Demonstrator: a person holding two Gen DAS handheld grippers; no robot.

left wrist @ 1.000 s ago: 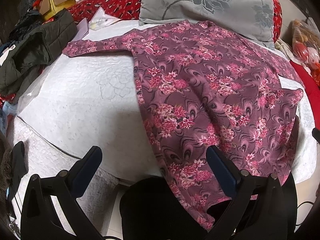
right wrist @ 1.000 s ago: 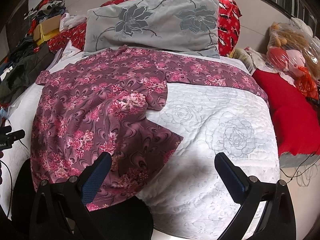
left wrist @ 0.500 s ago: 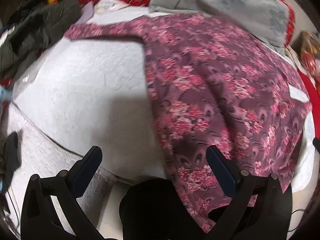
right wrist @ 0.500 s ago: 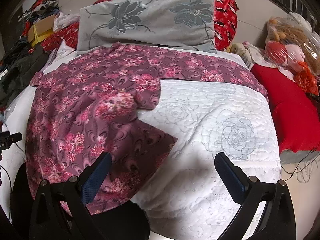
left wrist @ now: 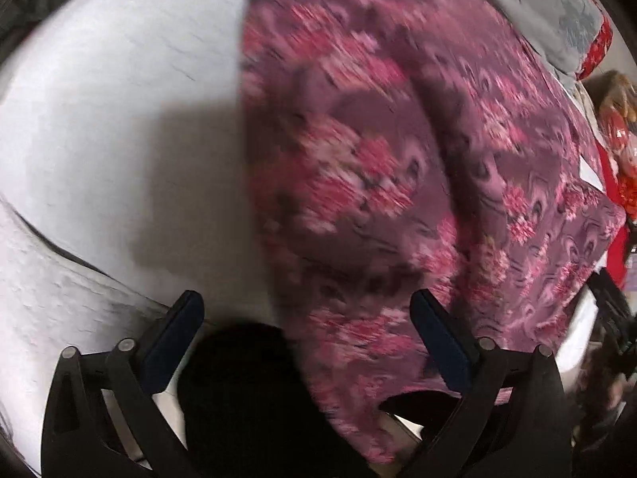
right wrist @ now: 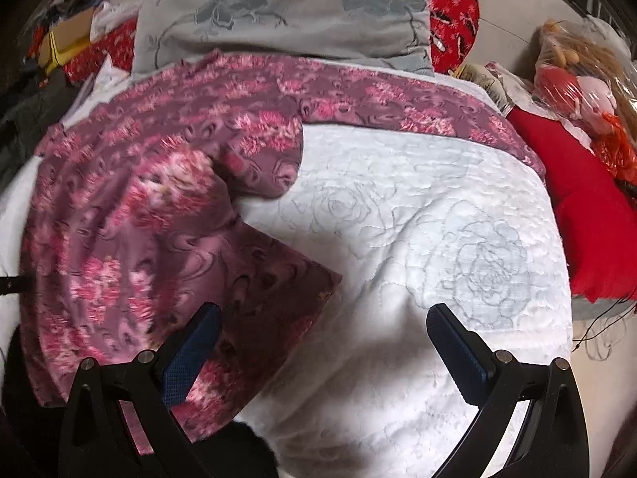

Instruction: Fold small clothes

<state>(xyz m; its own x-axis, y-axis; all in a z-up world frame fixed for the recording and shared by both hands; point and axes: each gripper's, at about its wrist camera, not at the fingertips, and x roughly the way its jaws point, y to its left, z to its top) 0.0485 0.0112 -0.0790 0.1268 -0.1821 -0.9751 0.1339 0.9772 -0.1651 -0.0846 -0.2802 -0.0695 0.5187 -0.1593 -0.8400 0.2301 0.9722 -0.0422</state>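
While blurred left, pillow sharp right.

Both wrist views look down, close; sharing the floral garment, left blurred.

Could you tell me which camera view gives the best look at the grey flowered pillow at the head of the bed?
The right wrist view: the grey flowered pillow shows almost whole and fairly sharp there, lying behind the floral garment. The left wrist view catches only a blurred corner of it at the top right edge.
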